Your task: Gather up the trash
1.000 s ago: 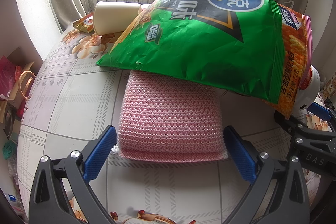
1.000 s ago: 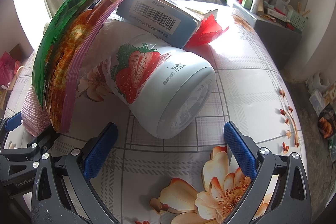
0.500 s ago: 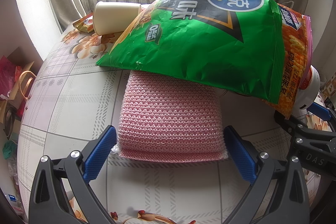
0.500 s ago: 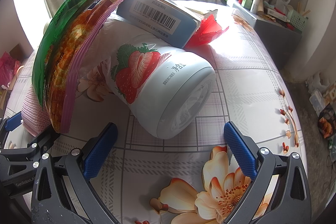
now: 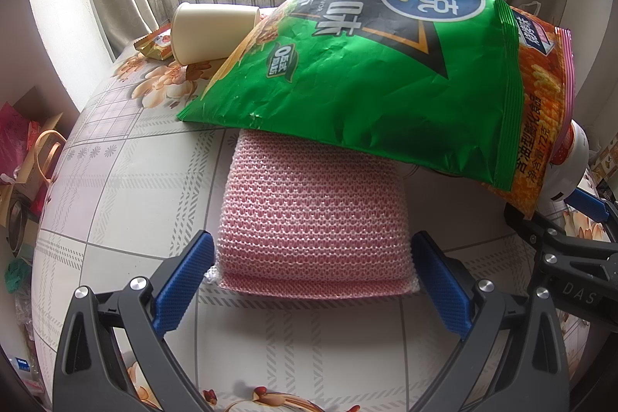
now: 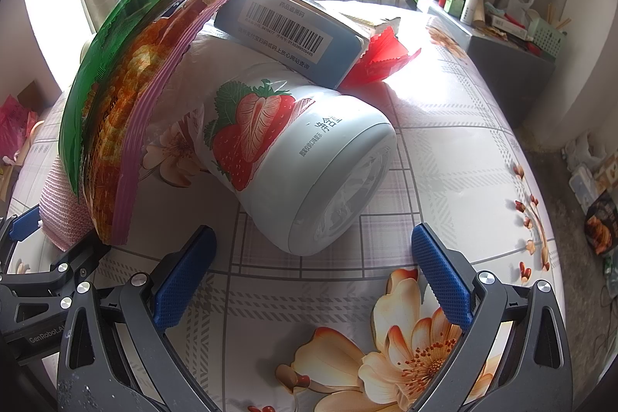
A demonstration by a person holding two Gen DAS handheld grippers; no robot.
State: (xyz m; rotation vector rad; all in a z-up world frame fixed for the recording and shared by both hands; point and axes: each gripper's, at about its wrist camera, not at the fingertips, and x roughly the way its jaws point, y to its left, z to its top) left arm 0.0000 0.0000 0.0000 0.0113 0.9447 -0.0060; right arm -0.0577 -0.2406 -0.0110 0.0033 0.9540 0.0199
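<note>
Trash all uncollected: chip bag (image 5: 370, 64), strawberry tub (image 6: 301, 161), paper cup (image 5: 208, 33) on table. Left gripper (image 5: 313, 280), right gripper (image 6: 313, 277) spread, empty.

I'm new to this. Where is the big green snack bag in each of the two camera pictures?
Left wrist view: the green bag fills the upper middle and right, lying over the far end of the pink sponge.
Right wrist view: the green bag is seen edge-on at the left, arching over the strawberry tub.
Shared landmark: the pink sponge, at the far left edge here.
</note>
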